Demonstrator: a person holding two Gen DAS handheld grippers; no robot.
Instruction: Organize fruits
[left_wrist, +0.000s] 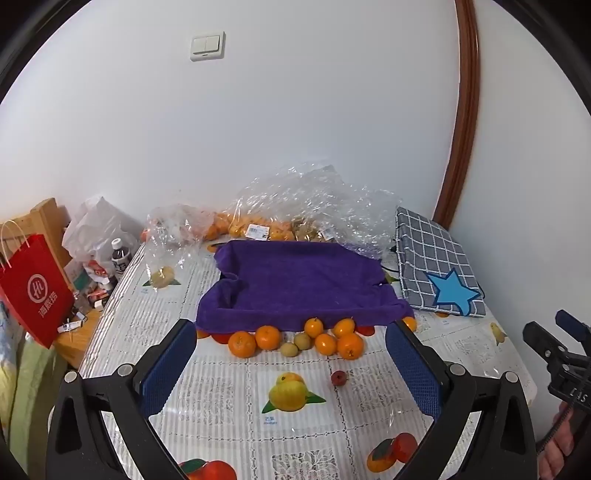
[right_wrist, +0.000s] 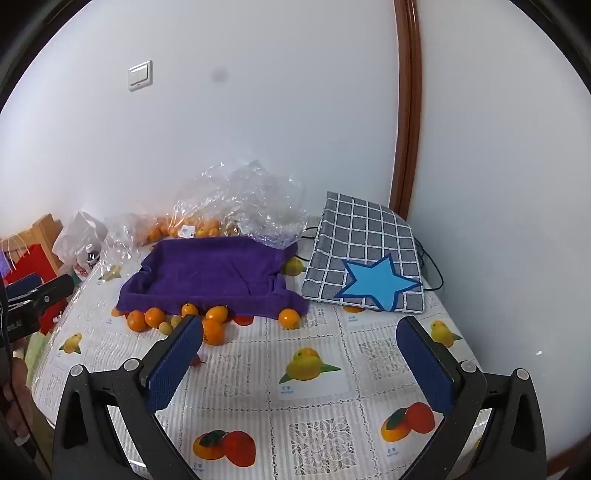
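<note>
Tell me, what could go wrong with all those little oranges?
The oranges sit loose and bunched by the purple cloth tray, so nudging one might roll its neighbours away. The small red fruit is tiny, so the left gripper, fingers wide open, might miss or squash it.

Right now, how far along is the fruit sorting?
Nothing looks done: the purple tray shows no fruit inside. Nothing is in hand; the left hand-held gripper and the right hand-held gripper are both open and hold nothing. Left to do: the oranges and small green fruits loose in front of the tray, and the red fruit nearer the camera.
</note>
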